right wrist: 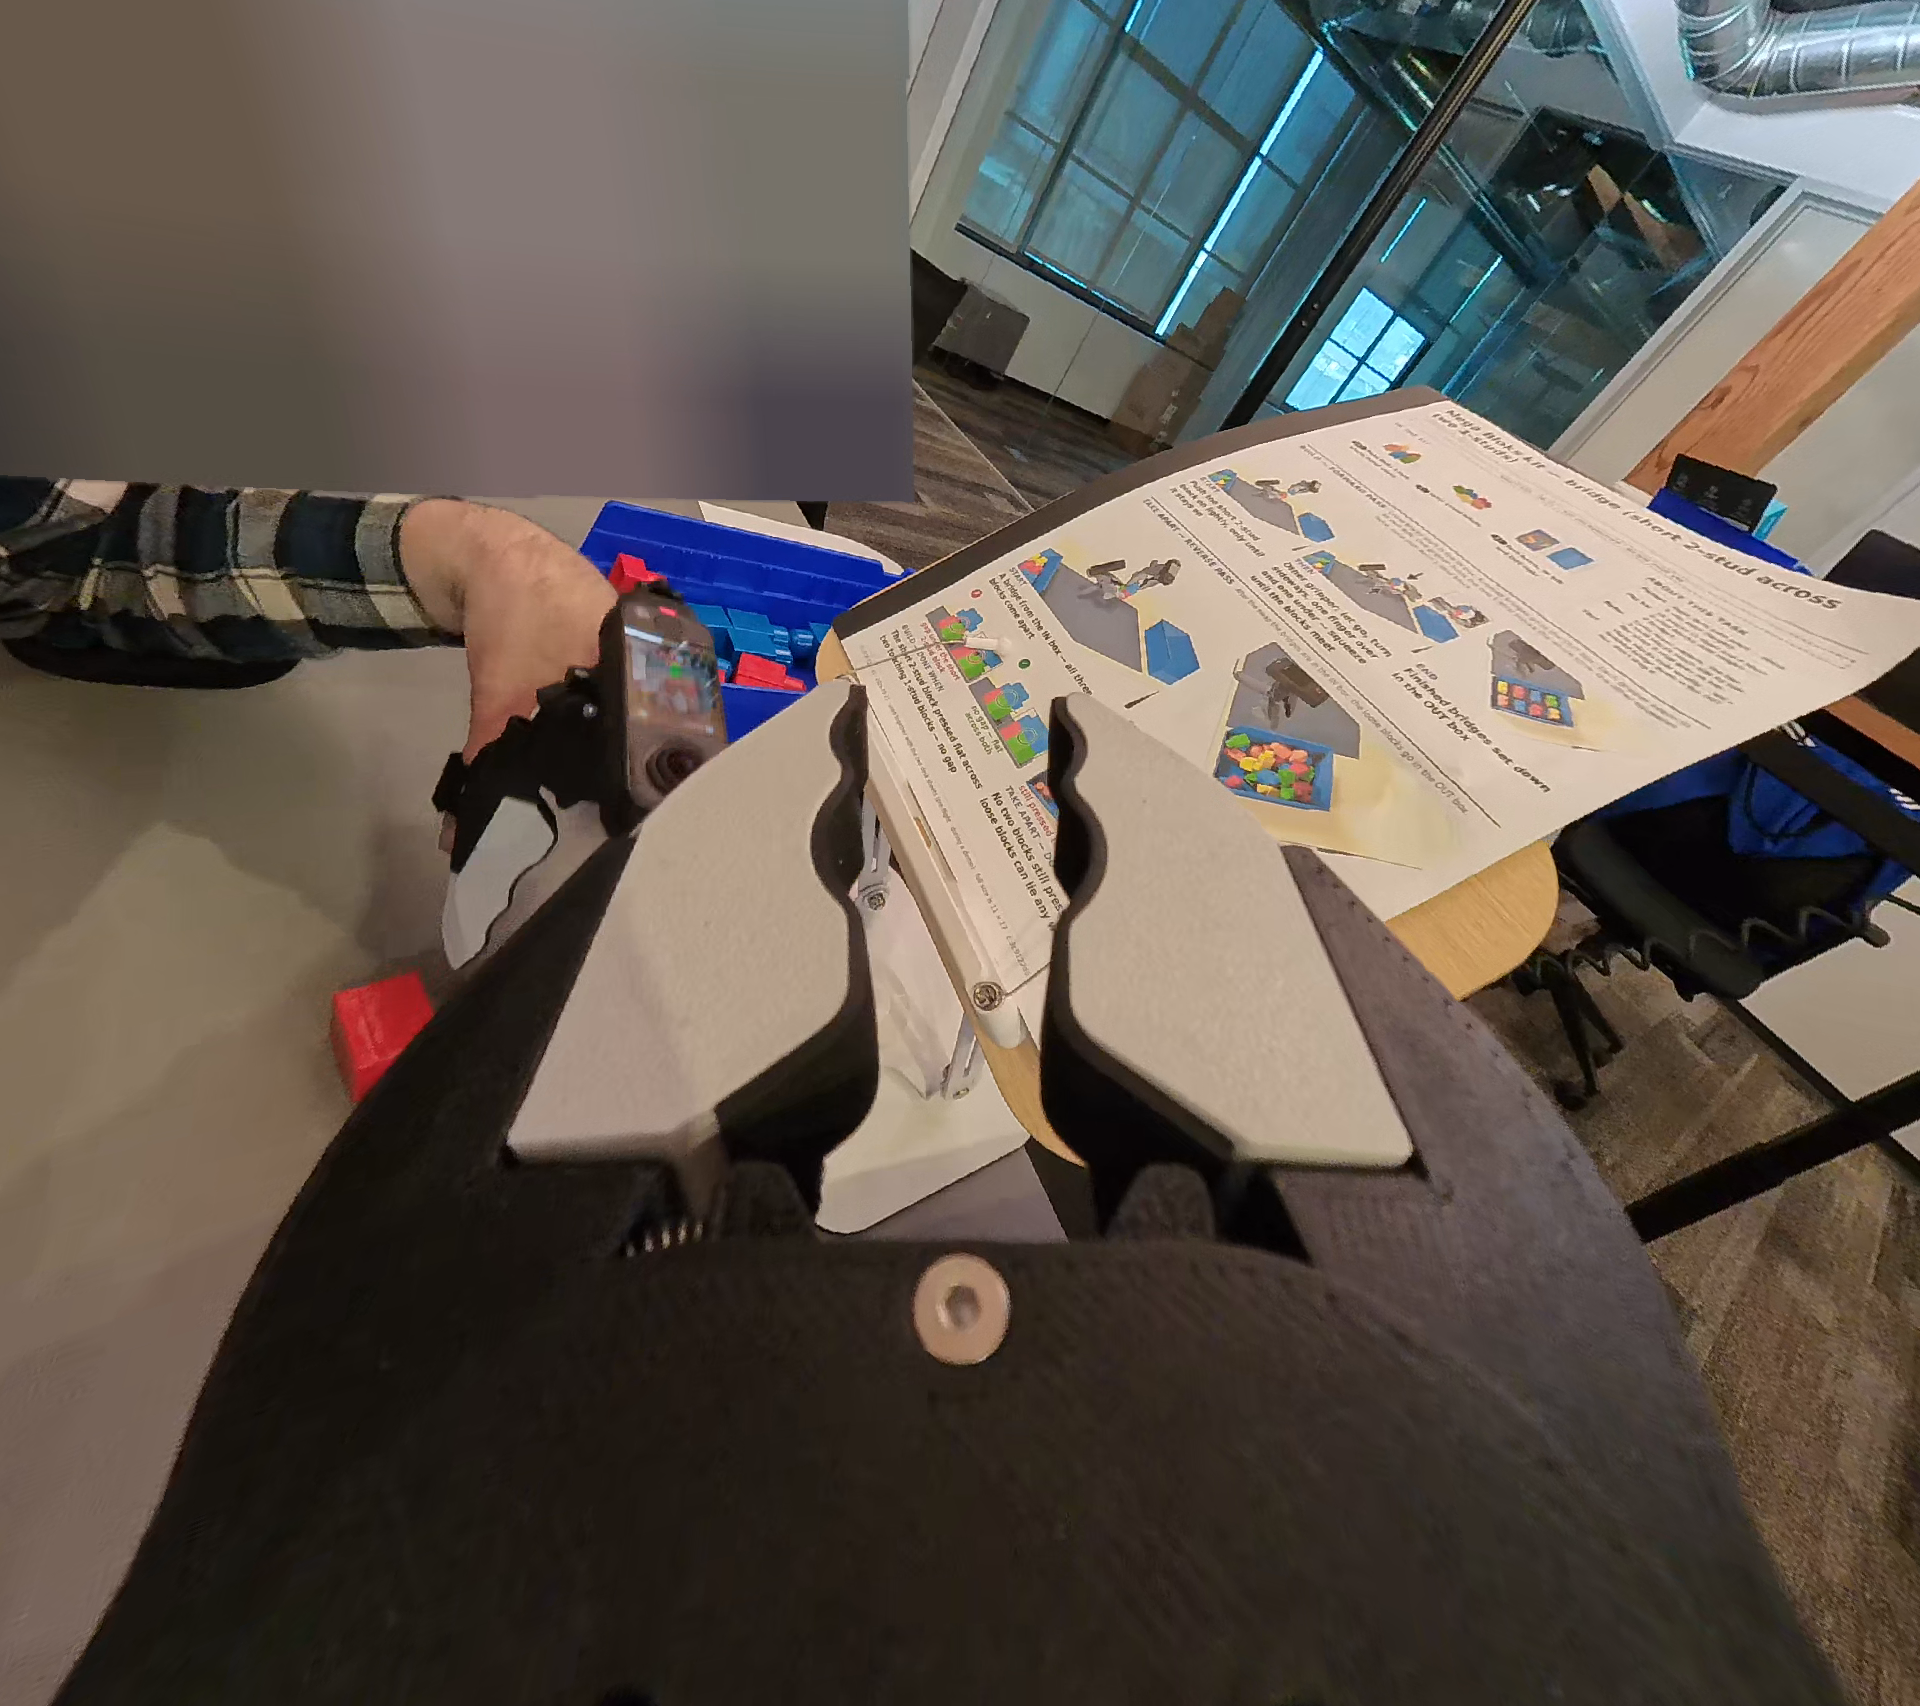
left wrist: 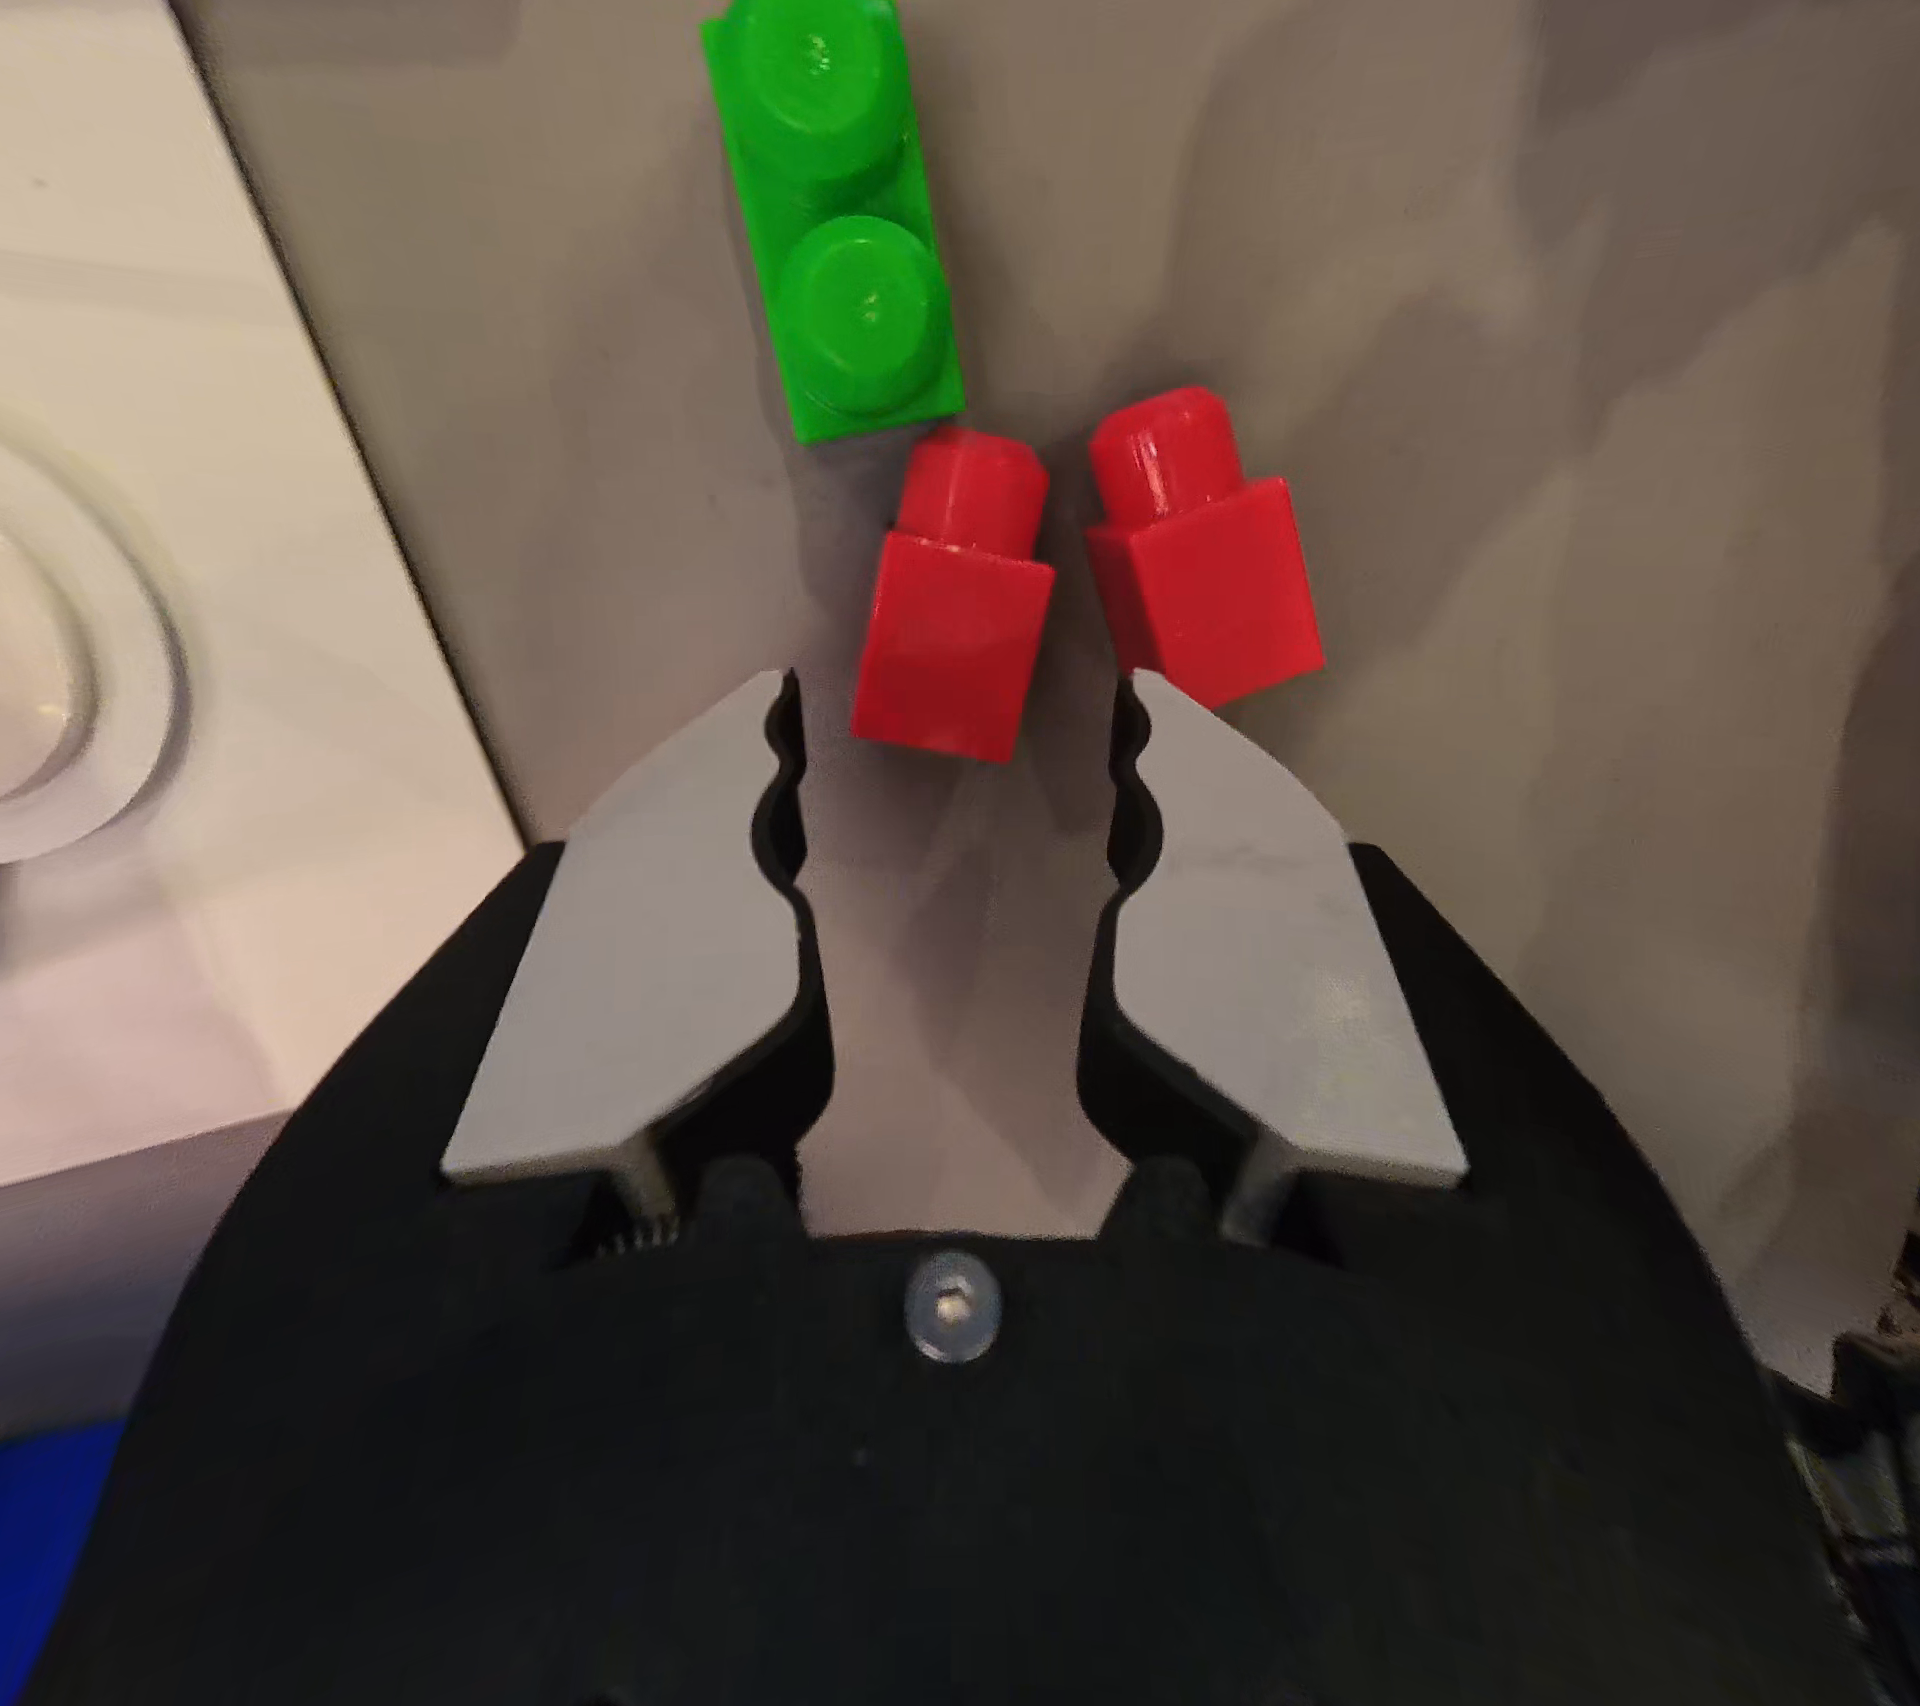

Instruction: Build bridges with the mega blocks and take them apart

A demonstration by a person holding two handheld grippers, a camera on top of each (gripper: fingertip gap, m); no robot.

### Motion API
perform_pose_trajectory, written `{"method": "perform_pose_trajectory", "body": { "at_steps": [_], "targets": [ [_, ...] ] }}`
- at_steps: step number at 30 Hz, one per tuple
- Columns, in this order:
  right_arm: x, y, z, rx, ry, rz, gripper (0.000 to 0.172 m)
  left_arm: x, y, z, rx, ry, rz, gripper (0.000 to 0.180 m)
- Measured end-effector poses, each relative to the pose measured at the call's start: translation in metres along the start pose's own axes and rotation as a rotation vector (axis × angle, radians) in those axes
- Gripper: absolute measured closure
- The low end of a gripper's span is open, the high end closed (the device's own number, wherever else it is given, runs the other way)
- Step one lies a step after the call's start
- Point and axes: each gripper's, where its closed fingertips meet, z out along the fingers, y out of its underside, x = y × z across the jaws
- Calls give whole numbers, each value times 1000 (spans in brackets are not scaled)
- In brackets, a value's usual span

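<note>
Left hand-held gripper: released, bare, above grey surface. Green block, two red blocks just ahead. Right hand-held gripper: released, bare.

Left gripper: black textured body, two pale grey angular fingers edged with wavy black pads, one silver screw centred below them. Right gripper: same build, coil spring showing at the finger base. Seen from the right wrist view, the left unit carries a small camera with lit screen. Sleeve: plaid flannel, dark blue and white.
</note>
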Motion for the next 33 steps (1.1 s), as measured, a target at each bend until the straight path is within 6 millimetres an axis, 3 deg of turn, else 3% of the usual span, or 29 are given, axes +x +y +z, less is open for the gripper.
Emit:
{"method": "perform_pose_trajectory", "body": {
  "at_steps": [2,5,10,12,17,22,24,27,33],
  "targets": [
    [1,0,-1,3,2,2,138,2,0,-12,30,1,4,120],
    [2,0,-3,1,7,3,138,16,-17,-23,90,-26,28,111],
    [2,0,-3,1,8,3,138,26,-16,2,4,-106,27,80],
    [2,0,-3,1,8,1,138,20,-9,10,-46,-155,13,68],
    [2,-1,-5,4,10,0,138,16,8,28,-126,-122,-31,71],
    [3,-2,-6,7,14,-2,138,27,7,34,-132,-65,-5,106],
    [2,-3,-7,7,15,-4,138,25,7,32,-130,-86,2,106],
    [2,-4,-8,11,17,-4,138,26,2,28,-96,-82,4,90],
    [2,-4,-7,8,15,-7,138,26,13,38,-171,-87,10,91]
  ]
}}
